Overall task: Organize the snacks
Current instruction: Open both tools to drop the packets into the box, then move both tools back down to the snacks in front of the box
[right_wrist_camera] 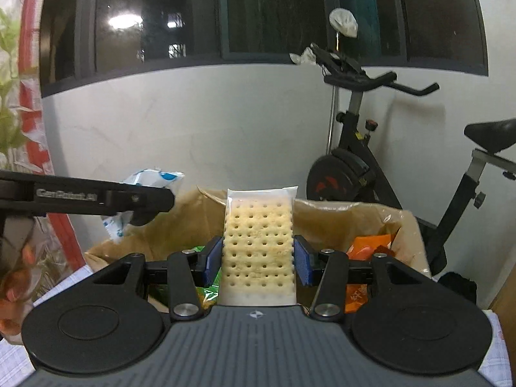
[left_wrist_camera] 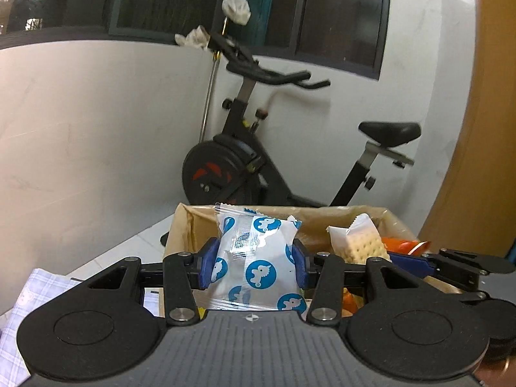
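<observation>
Left gripper and right gripper side by side, fingers clamped

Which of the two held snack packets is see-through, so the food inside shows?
The cracker packet in the right gripper. The left gripper holds a white packet with blue printed circles.

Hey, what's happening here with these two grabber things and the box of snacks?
A person is sorting snacks with a handheld gripper in each hand. The left gripper is clamped on a white packet with blue logos, and the right gripper grips a clear-wrapped cracker pack. Both are held over an open cardboard box that already holds orange and green packets. Neither snack has been let go.
</observation>
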A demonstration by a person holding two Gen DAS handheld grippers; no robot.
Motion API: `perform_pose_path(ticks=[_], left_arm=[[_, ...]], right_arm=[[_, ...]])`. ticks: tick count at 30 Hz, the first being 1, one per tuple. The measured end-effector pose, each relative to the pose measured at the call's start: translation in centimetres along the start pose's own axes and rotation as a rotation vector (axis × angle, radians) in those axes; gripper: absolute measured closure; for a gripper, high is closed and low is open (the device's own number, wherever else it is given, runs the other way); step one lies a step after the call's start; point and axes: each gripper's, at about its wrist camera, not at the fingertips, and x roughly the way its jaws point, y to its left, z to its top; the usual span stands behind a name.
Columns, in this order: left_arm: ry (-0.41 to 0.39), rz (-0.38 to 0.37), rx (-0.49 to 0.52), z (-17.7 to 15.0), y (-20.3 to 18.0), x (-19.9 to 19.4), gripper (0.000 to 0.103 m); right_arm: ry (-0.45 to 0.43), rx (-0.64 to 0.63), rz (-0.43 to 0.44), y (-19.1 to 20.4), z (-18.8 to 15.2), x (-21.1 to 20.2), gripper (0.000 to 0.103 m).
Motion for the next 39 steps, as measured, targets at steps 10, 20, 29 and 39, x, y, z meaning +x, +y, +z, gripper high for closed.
perform_pose_path(ticks=[10, 20, 29, 39], left_arm=[[0.018, -0.011, 0.034, -0.3, 0.9, -0.6, 0.022], [-0.002, 0.012, -0.010, -1.9, 3.0, -7.5, 0.023], [0.015, 0.086, -0.008, -7.8, 4.4, -13.8, 0.022], [0.100, 0.154, -0.041, -15.6, 4.2, -15.0, 0.021]], right_arm=[[0.033, -0.005, -0.061, 0.4, -0.5, 1.1, 0.041], [-0.004, 0.054, 0.008, 0.3, -0.8, -5.0, 0.038], [-0.004, 0.156, 0.043, 1.6, -5.4, -10.5, 0.021], [0.134, 0.175, 0.000, 2.2, -12.3, -11.3, 0.019]])
